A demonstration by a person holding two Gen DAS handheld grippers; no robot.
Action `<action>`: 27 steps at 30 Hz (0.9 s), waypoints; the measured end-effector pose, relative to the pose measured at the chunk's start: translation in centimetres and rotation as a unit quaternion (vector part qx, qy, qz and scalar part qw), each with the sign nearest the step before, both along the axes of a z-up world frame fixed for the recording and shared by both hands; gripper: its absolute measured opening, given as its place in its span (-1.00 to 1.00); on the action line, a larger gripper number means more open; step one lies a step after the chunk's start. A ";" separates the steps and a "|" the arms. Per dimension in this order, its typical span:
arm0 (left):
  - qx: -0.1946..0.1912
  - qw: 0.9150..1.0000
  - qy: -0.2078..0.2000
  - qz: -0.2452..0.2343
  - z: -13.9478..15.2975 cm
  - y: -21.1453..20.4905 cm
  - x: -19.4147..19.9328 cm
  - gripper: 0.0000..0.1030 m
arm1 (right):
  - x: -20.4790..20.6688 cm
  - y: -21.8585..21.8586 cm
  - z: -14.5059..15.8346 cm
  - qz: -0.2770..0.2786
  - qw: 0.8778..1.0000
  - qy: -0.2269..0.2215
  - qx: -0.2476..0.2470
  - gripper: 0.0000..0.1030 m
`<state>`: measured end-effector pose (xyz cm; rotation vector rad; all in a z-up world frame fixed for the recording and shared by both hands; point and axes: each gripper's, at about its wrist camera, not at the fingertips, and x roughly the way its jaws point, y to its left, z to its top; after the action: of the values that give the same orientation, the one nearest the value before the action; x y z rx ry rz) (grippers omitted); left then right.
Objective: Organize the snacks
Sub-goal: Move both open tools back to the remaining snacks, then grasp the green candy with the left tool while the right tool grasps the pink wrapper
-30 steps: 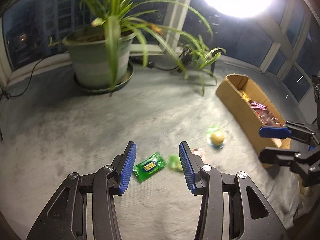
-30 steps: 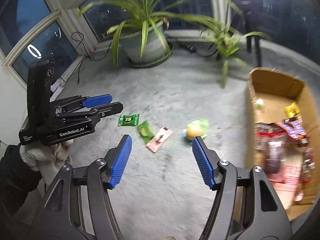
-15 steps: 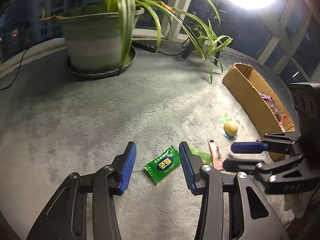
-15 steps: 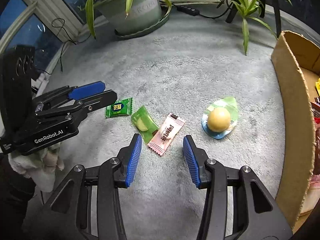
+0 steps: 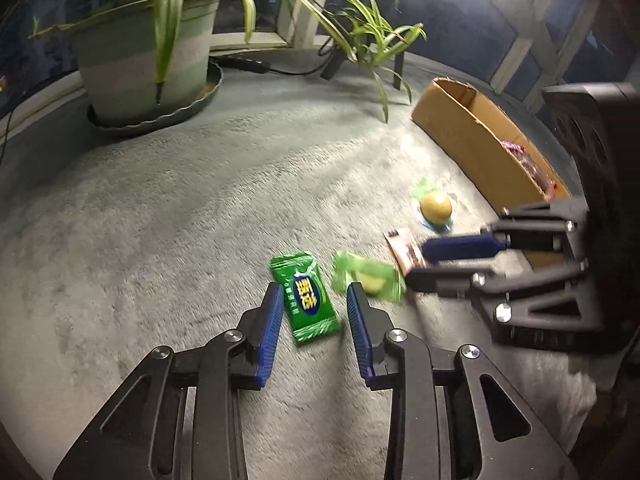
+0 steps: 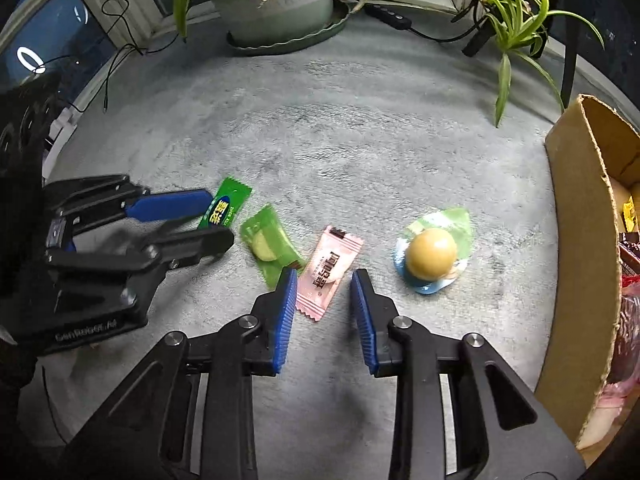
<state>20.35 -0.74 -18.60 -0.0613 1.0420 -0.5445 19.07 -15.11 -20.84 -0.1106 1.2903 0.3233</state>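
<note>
Several snacks lie on the grey carpet. A dark green candy packet (image 5: 306,298) (image 6: 225,209) lies between the open fingers of my left gripper (image 5: 312,304) (image 6: 218,218). A pink packet (image 6: 328,273) (image 5: 402,249) lies between the open fingers of my right gripper (image 6: 324,282) (image 5: 414,262). A light green packet (image 5: 366,276) (image 6: 269,244) lies between those two. A round yellow snack in a clear wrapper (image 6: 432,254) (image 5: 436,206) lies to the right, near the cardboard box (image 6: 580,248) (image 5: 476,148) that holds more snacks.
A large potted plant (image 5: 146,52) (image 6: 276,4) in a saucer stands at the back by the windows. A smaller spider plant (image 6: 516,12) and a black cable with a switch (image 6: 394,18) lie behind the snacks. The box stands at the right edge.
Both grippers have come down closer to the carpet. The left now straddles the dark green packet and the right straddles the pink packet. The snacks have not moved.
</note>
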 end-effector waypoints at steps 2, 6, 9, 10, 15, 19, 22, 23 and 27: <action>0.006 1.000 -0.003 0.000 0.1 -0.2 -0.2 -0.40 | 0.0 -0.1 0.2 0.002 1.000 0.001 0.013 -0.42; 0.033 0.999 -0.015 0.002 0.2 -0.9 -0.3 -0.40 | -0.1 1.1 0.1 0.019 1.000 -0.008 -0.006 -0.42; 0.056 0.998 -0.022 0.010 0.2 -1.4 0.0 -0.55 | -0.3 2.1 -0.2 0.035 0.999 -0.016 -0.039 -0.42; 0.061 0.998 -0.023 0.012 0.2 -1.4 0.1 -0.56 | -0.4 2.2 -0.1 0.038 0.998 -0.017 -0.046 -0.42; 0.073 0.997 -0.029 0.016 0.1 -1.3 0.2 -0.65 | 0.3 1.5 -0.2 0.033 0.998 -0.013 -0.053 -0.57; 0.073 0.997 -0.030 0.018 0.2 -1.1 0.2 -0.66 | 0.6 1.7 -0.3 0.045 0.997 -0.012 -0.059 -0.57; 0.070 0.997 -0.033 0.023 0.4 -0.8 -0.1 -0.70 | 0.8 2.0 -0.5 0.053 0.997 -0.009 -0.059 -0.57; 0.066 0.997 -0.032 0.026 0.5 -0.7 -0.2 -0.74 | 0.7 2.1 -0.5 0.056 0.997 -0.010 -0.061 -0.59; 0.060 0.997 -0.029 0.036 0.6 0.0 -0.5 -0.86 | 0.7 2.3 -0.6 0.066 0.995 -0.013 -0.068 -0.62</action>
<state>19.87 -0.77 -18.04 0.0228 1.0092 -0.4156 19.76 -12.79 -21.41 -0.3157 1.2822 0.3462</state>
